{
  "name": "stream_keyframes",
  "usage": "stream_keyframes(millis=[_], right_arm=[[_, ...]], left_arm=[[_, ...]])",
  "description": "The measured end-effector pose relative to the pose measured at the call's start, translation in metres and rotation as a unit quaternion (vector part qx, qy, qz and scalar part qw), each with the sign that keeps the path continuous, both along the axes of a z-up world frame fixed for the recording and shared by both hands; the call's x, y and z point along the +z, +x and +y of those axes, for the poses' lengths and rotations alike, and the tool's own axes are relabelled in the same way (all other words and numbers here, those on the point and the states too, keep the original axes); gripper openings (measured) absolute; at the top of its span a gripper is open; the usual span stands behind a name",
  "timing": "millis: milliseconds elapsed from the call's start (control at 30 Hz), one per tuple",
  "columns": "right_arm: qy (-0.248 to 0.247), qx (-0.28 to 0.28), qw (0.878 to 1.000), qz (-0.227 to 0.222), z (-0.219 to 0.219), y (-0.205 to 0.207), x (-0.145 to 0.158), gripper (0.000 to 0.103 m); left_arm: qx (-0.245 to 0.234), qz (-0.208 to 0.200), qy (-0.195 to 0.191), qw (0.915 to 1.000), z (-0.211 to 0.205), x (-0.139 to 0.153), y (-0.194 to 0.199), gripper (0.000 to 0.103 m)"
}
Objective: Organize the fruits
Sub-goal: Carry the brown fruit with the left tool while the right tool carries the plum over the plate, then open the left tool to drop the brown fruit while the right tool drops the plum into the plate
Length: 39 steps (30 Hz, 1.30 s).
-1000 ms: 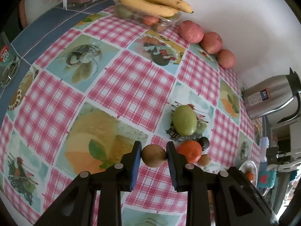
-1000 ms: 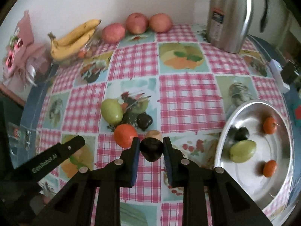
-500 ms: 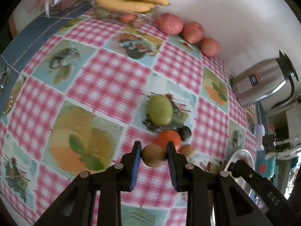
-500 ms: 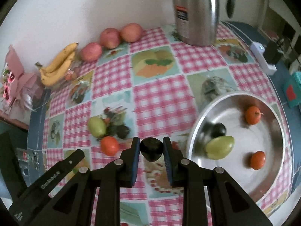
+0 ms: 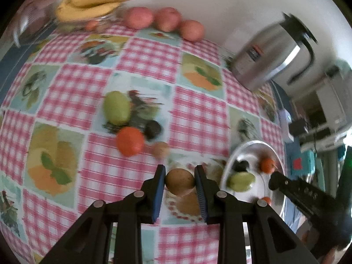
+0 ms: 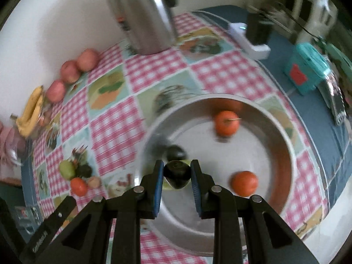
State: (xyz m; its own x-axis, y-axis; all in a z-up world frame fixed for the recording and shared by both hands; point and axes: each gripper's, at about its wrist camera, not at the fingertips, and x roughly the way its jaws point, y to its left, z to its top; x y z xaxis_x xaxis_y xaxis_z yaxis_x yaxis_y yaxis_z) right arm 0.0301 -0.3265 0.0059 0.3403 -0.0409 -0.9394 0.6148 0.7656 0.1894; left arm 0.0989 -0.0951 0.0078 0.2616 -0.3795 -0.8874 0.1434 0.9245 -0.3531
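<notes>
My left gripper (image 5: pixel 180 181) is shut on a brown kiwi (image 5: pixel 179 180), held above the checked tablecloth just left of the metal bowl (image 5: pixel 228 165). My right gripper (image 6: pixel 177 175) is shut on a dark plum (image 6: pixel 177 174), hanging over the left inner side of the metal bowl (image 6: pixel 283 154). Inside the bowl lie two oranges (image 6: pixel 226 123), another dark fruit (image 6: pixel 176 151) and a green fruit (image 5: pixel 241 179). On the cloth remain a green mango (image 5: pixel 116 107), an orange (image 5: pixel 129 140), a dark plum (image 5: pixel 153 128) and a small peach-coloured fruit (image 5: pixel 160 149).
Bananas (image 5: pixel 92 5) and three red apples (image 5: pixel 167 19) line the wall at the back. A steel thermos jug (image 6: pixel 140 15) stands behind the bowl. A white device (image 6: pixel 248 39) and a teal box (image 6: pixel 308 70) sit on the blue strip to the right.
Both grippers have swung right with their fruit. The right one moved from beside the loose fruit to over the bowl; the left one came close to the bowl's left rim.
</notes>
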Motion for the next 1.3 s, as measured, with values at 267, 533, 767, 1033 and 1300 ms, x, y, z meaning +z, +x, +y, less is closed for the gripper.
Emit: stream_keyframes(millis=[267,533,767,1033,1300], right_arm=[[0.019,-0.054,0.998,0.0,-0.04,-0.023,-0.005,0.026],[0.027,-0.077,0.997,-0.001,-0.056,-0.034,-0.009,0.026],[0.023,-0.081,0.996,-0.003,-0.058,-0.035,-0.008,0.026],[0.027,-0.075,0.997,0.001,-0.055,-0.031,-0.01,0.026],[0.024,-0.065,0.998,-0.006,-0.054,-0.027,-0.009,0.026]], left_arm=[[-0.075,-0.017,0.007,0.997,-0.058,0.004,-0.027,0.03],[-0.125,-0.016,0.027,0.9916,-0.095,-0.007,-0.049,0.03],[-0.141,-0.027,0.033,0.9892,-0.106,-0.008,-0.053,0.03],[-0.14,-0.025,0.032,0.9893,-0.106,-0.01,-0.051,0.035],[-0.136,-0.024,0.036,0.9898,-0.105,-0.009,-0.049,0.063]])
